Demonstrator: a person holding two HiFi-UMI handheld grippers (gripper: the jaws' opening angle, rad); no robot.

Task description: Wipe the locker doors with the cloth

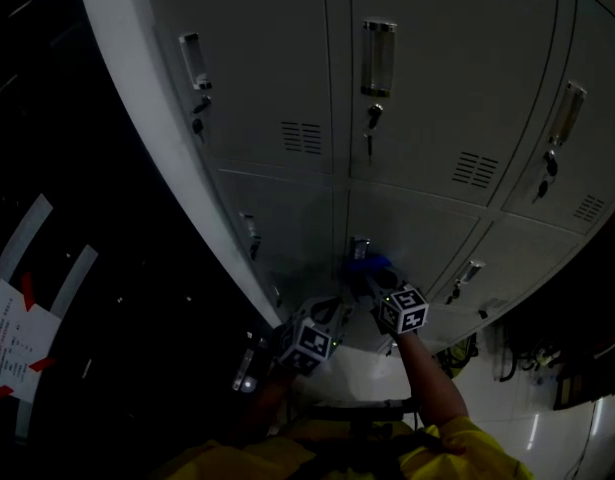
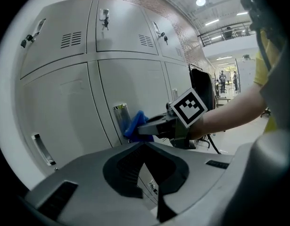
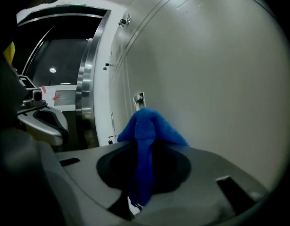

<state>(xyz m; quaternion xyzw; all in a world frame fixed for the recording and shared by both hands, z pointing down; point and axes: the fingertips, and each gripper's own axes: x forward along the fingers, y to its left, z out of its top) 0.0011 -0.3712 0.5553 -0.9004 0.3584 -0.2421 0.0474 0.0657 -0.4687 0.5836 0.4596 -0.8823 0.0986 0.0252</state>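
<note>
The grey locker doors (image 1: 447, 88) fill the head view, which is dim. A blue cloth (image 1: 370, 264) is pressed against a lower door just beside its metal handle (image 1: 359, 246). My right gripper (image 1: 367, 276) is shut on the cloth. In the right gripper view the cloth (image 3: 147, 131) bulges out between the jaws and hangs down, close to the door (image 3: 220, 79). The left gripper view shows the cloth (image 2: 135, 124) next to the handle (image 2: 120, 118). My left gripper (image 1: 335, 310) hangs below and to the left, jaws closed together on nothing (image 2: 145, 145).
Keys hang in the upper locks (image 1: 371, 120). Left of the lockers stands a dark panel in a steel frame (image 3: 86, 79). Papers with red tape (image 1: 12, 343) lie at the far left. A dark chair (image 2: 201, 86) stands beyond my right arm.
</note>
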